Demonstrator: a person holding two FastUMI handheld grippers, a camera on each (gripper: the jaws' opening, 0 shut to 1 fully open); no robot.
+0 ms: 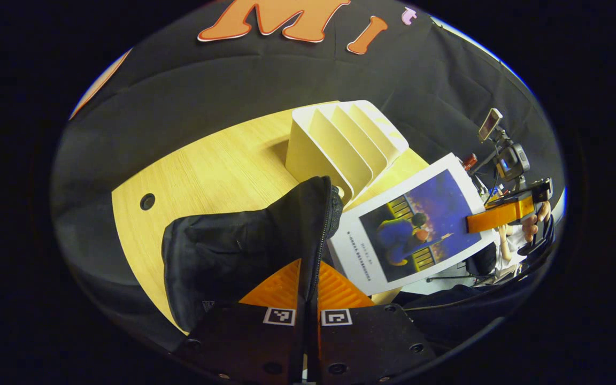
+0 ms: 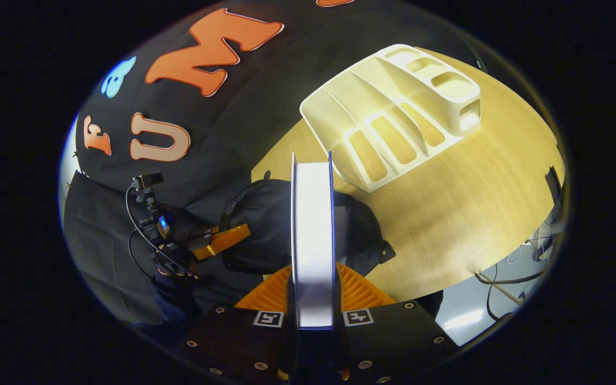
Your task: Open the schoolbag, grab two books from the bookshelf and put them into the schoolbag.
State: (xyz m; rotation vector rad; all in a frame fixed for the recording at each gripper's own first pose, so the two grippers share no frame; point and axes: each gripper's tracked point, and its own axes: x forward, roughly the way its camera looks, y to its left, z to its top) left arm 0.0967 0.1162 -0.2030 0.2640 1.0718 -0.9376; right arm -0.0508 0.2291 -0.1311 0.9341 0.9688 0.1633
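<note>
The black schoolbag (image 1: 233, 251) lies on the wooden table, and my left gripper (image 1: 308, 278) is shut on its zippered edge, holding that edge up. A book (image 1: 420, 224) with a blue picture cover and white border hangs just right of the bag's opening, with my right gripper (image 1: 492, 216) shut on its far side. In the right gripper view the same book (image 2: 313, 235) stands edge-on between the orange fingers of my right gripper (image 2: 313, 283), above the schoolbag (image 2: 265, 224). My left gripper (image 2: 228, 239) shows at the bag's left side. The cream bookshelf (image 1: 340, 144) stands behind the bag, its slots (image 2: 393, 133) bare.
The wooden table (image 1: 206, 171) has a round cable hole (image 1: 147, 201) at its left. Its front edge (image 2: 474, 267) drops to a pale floor with cables (image 2: 500, 278). A camera on a stand (image 1: 508, 158) is beyond the table at the right.
</note>
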